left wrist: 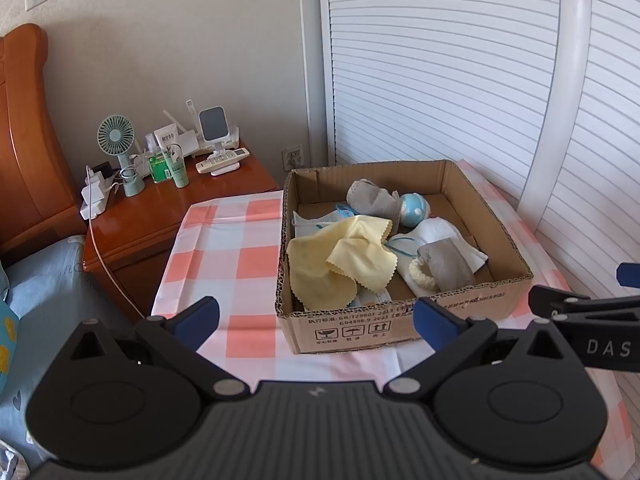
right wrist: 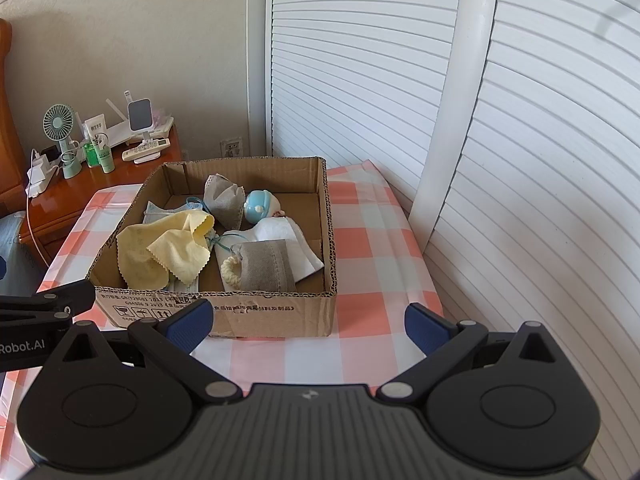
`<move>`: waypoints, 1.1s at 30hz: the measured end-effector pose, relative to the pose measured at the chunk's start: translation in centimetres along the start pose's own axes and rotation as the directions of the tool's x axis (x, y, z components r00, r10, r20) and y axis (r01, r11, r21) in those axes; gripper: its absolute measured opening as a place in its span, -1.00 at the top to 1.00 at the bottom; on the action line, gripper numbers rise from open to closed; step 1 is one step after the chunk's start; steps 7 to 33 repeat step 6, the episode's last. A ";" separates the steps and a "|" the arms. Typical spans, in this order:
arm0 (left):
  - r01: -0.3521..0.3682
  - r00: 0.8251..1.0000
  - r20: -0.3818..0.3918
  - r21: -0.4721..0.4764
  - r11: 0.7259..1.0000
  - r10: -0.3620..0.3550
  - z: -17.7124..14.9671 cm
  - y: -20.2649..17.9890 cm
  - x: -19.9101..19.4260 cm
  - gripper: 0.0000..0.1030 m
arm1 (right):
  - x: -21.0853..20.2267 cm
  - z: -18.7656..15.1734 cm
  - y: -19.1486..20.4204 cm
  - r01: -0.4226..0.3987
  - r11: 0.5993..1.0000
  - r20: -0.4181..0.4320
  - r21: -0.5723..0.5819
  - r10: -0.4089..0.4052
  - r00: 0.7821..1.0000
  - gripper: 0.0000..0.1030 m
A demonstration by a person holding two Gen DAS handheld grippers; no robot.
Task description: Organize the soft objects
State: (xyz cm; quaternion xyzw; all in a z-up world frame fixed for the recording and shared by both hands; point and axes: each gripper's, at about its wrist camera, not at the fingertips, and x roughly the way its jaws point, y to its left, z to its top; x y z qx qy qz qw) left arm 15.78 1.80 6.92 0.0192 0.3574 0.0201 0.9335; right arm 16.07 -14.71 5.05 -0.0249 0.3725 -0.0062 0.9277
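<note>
An open cardboard box (left wrist: 404, 326) (right wrist: 276, 314) stands on a pink-and-white checked cloth. In it lie a yellow cloth (left wrist: 340, 262) (right wrist: 168, 250), two grey pouches (left wrist: 448, 266) (right wrist: 266, 266), a blue-and-white plush toy (left wrist: 414, 209) (right wrist: 260, 206), a white cloth (left wrist: 436, 234) (right wrist: 284, 232), a cream braided ring (left wrist: 420, 274) (right wrist: 232, 268) and blue face masks (left wrist: 316, 222). My left gripper (left wrist: 316, 320) is open and empty, just in front of the box's near wall. My right gripper (right wrist: 308, 324) is open and empty, at the box's near right corner.
A wooden nightstand (left wrist: 160, 216) (right wrist: 100, 178) at the left holds a green fan (left wrist: 116, 136), bottles, remotes and a charger with a white cable. White louvred doors (left wrist: 440, 80) (right wrist: 400, 80) stand behind and right. A bed with blue bedding (left wrist: 40, 300) lies at the left.
</note>
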 end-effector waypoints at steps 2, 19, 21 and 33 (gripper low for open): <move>0.000 1.000 -0.001 0.001 1.000 0.000 -0.1 0.0 0.0 -0.99 | 0.0 0.0 0.0 0.000 1.000 -0.001 0.000 0.000 1.000 -1.00; 0.000 1.000 -0.003 0.002 1.000 0.000 -0.2 -0.2 0.0 -0.99 | 0.0 0.0 -0.1 -0.004 1.000 -0.002 0.000 0.004 1.000 -1.00; 0.000 1.000 -0.003 0.002 1.000 0.000 -0.2 -0.2 0.0 -0.99 | 0.0 0.0 -0.1 -0.004 1.000 -0.002 0.000 0.004 1.000 -1.00; 0.000 1.000 -0.003 0.002 1.000 0.000 -0.2 -0.2 0.0 -0.99 | 0.0 0.0 -0.1 -0.004 1.000 -0.002 0.000 0.004 1.000 -1.00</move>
